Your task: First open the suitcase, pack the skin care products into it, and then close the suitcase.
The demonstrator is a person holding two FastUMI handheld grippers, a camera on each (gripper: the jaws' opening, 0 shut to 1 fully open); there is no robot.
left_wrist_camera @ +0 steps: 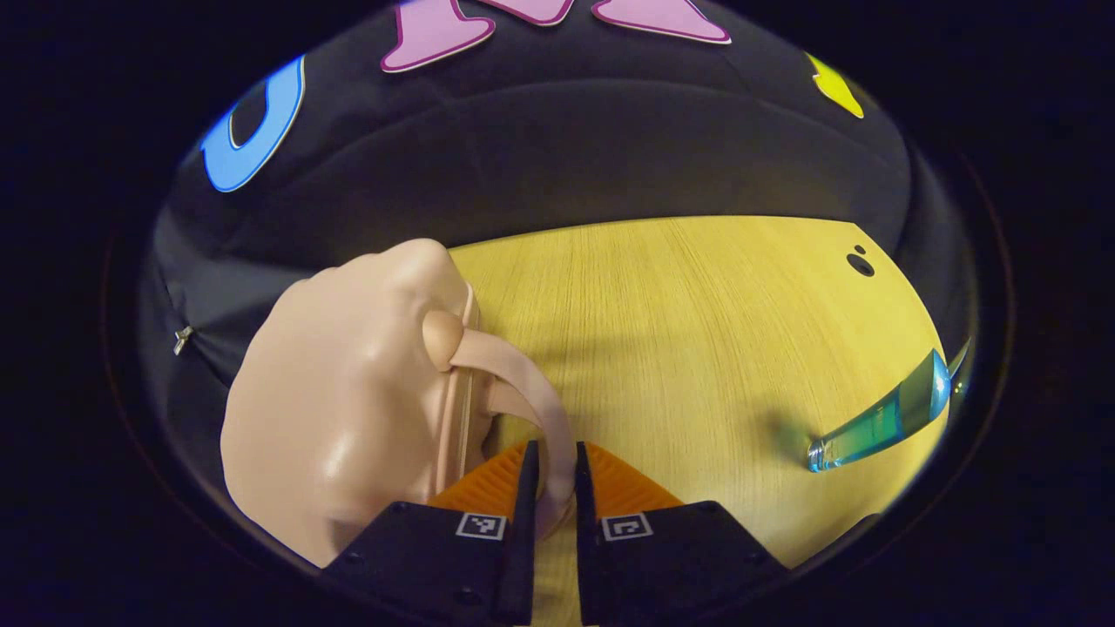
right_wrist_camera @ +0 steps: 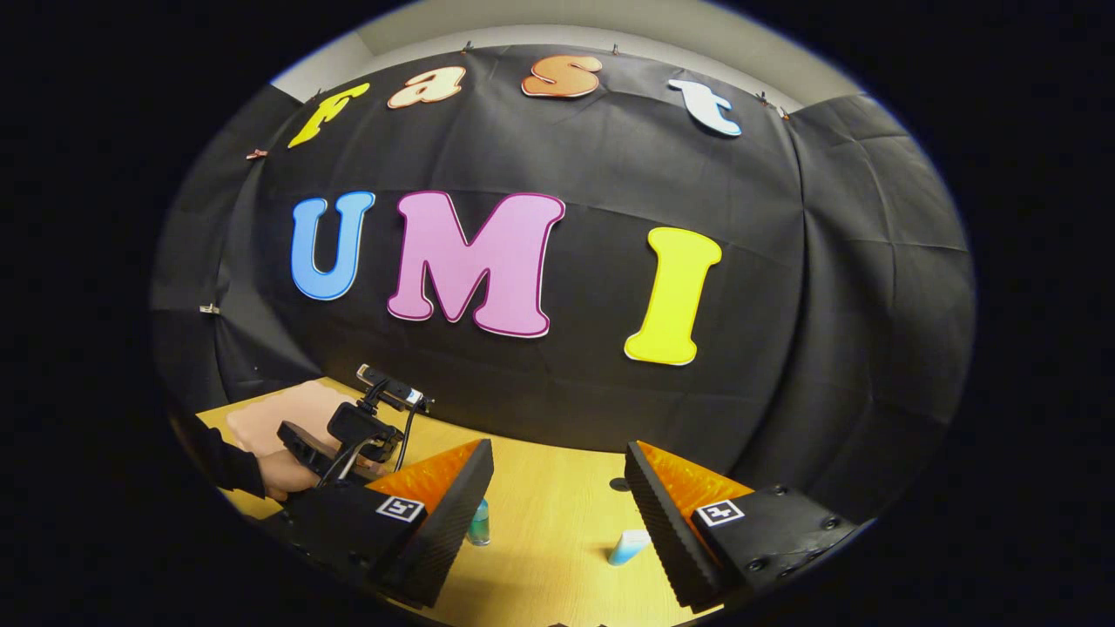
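Left gripper view has the left gripper [left_wrist_camera: 555, 488] pinching the curved handle [left_wrist_camera: 531, 383] of the little pink suitcase [left_wrist_camera: 348, 401], both fingers pressed onto the strap from either side, with the case body bulging up on the left of the fingers and sitting on the wooden table [left_wrist_camera: 697, 331]. Far off to the right on that table there's a teal glass bottle [left_wrist_camera: 884, 418] lying tilted, well apart from the case. Right gripper view shows the right gripper [right_wrist_camera: 557, 514] spread wide open with nothing between its fingers, hanging above the table [right_wrist_camera: 549, 540]. Between those fingers, farther off, a green bottle [right_wrist_camera: 478, 522] stands near the left finger and a light blue tube [right_wrist_camera: 627, 547] lies near the right finger. At far left a hand [right_wrist_camera: 283, 475] in a dark sleeve holds the other gripper over the pink suitcase [right_wrist_camera: 279, 414]
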